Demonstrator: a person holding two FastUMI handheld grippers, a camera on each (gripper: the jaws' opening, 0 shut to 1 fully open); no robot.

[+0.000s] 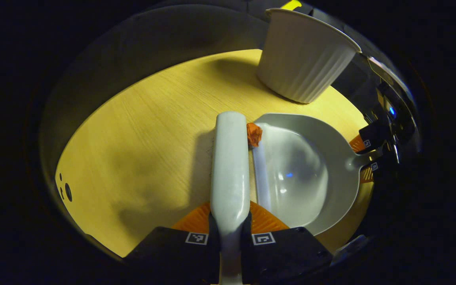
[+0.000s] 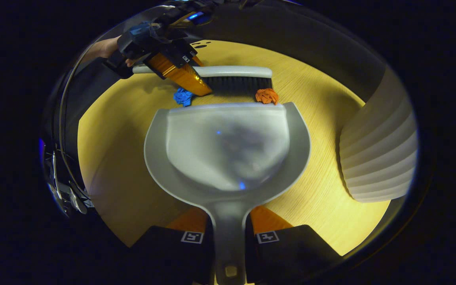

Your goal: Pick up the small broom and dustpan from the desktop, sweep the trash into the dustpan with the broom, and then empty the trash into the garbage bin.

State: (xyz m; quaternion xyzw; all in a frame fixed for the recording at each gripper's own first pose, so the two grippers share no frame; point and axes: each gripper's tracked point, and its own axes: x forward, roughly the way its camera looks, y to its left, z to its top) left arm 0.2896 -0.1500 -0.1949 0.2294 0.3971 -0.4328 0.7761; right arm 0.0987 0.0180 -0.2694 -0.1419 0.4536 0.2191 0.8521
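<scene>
My left gripper (image 1: 230,227) is shut on the handle of the small grey broom (image 1: 230,166), which reaches away from me across the yellow table. The broom (image 2: 228,72) lies along the dustpan's front lip, bristles down. An orange paper scrap (image 1: 254,134) sits between bristles and lip; the orange scrap (image 2: 266,95) and a blue scrap (image 2: 182,97) both touch the lip's edge. My right gripper (image 2: 230,233) is shut on the grey dustpan's handle; the dustpan (image 2: 228,146) lies flat on the table. The dustpan (image 1: 303,170) holds no scraps.
A white ribbed garbage bin (image 1: 305,55) stands on the table behind the dustpan; the bin (image 2: 382,146) is close to the pan's right side. The round wooden table (image 1: 141,130) has bare surface to the broom's left. A hand (image 2: 107,49) holds the left gripper.
</scene>
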